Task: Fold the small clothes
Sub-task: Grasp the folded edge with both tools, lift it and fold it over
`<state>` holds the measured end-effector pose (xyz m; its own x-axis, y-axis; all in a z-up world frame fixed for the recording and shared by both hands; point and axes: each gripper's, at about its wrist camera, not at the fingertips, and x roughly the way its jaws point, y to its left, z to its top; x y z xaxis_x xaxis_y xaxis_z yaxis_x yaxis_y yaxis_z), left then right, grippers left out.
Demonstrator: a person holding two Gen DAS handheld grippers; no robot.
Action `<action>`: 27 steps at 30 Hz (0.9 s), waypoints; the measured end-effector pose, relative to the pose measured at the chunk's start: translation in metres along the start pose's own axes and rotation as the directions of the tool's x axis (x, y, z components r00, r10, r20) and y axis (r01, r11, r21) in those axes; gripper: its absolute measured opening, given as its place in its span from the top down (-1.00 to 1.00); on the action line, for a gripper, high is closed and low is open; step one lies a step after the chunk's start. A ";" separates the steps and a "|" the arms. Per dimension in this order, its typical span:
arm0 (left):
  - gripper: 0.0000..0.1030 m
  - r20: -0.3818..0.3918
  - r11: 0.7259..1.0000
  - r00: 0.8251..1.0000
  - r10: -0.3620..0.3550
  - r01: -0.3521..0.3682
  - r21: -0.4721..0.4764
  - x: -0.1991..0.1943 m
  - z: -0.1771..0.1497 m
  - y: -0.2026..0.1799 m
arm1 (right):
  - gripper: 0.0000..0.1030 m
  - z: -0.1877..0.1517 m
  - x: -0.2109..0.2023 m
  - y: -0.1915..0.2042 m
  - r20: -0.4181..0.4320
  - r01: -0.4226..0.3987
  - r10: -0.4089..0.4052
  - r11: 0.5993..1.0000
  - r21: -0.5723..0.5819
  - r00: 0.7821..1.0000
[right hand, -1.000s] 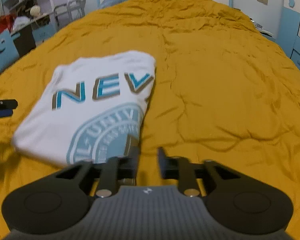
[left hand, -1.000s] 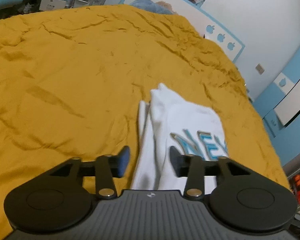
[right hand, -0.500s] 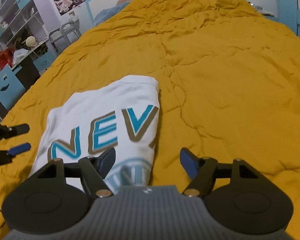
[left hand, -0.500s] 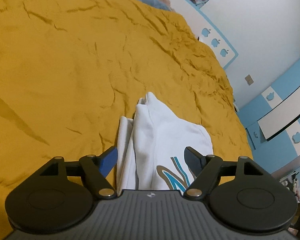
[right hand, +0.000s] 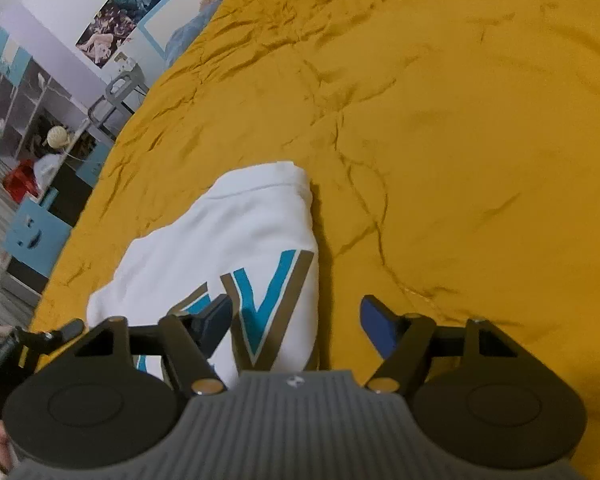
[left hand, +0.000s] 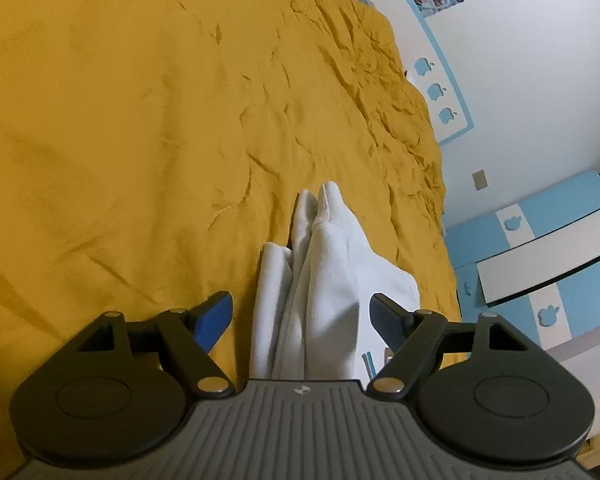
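Observation:
A folded white T-shirt [right hand: 236, 236] with blue and brown letters lies on the mustard-yellow bedspread [right hand: 460, 120]. In the left wrist view the shirt [left hand: 332, 272] shows edge-on, with stacked folds running away from me. My left gripper [left hand: 300, 316] is open and empty, its fingers either side of the shirt's near end, above it. My right gripper [right hand: 296, 316] is open and empty, over the shirt's right edge and the letter V. The left gripper's tip [right hand: 66, 330] shows at the lower left of the right wrist view.
The bedspread [left hand: 140, 140] is wrinkled and stretches far ahead. A white wall with blue apple decals [left hand: 436, 90] and blue-and-white cabinets [left hand: 540, 248] stand to the right. Shelves and a desk with clutter [right hand: 40, 152] stand beyond the bed's left edge.
Both grippers opened wide from nearly closed and pulled back and up from the shirt. The folded shirt stays on the bed, released.

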<state>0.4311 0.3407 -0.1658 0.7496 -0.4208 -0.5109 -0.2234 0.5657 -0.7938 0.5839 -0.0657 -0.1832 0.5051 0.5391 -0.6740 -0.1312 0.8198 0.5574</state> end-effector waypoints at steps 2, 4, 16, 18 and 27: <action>-0.68 -0.006 1.000 1.000 -0.007 0.007 0.009 0.007 0.000 0.000 | -0.19 0.002 0.010 -0.005 -0.005 -0.030 0.031 0.999 0.036 1.000; -0.53 -0.017 1.000 1.000 -0.002 0.002 0.025 0.015 0.000 -0.001 | -0.06 0.004 0.019 -0.012 -0.003 -0.060 0.060 0.995 0.080 0.998; 0.60 0.082 0.975 0.990 0.113 -0.127 0.184 0.002 -0.018 -0.039 | 0.81 0.013 0.030 0.001 0.044 -0.102 0.099 0.992 0.079 0.994; 0.62 0.132 0.949 0.981 0.145 -0.175 0.261 -0.007 -0.028 -0.057 | 0.83 0.013 0.017 0.013 0.071 -0.104 0.101 0.994 0.035 0.992; 0.63 0.295 0.908 0.950 0.098 -0.207 0.364 -0.084 -0.076 -0.127 | 0.84 0.011 -0.066 0.070 0.183 -0.133 0.156 0.982 -0.135 0.971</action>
<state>0.3492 0.2504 -0.0474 0.8744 -0.1352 -0.4659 -0.1308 0.8590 -0.4950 0.5507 -0.0461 -0.0944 0.6260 0.6160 -0.4782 -0.3111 0.7595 0.5712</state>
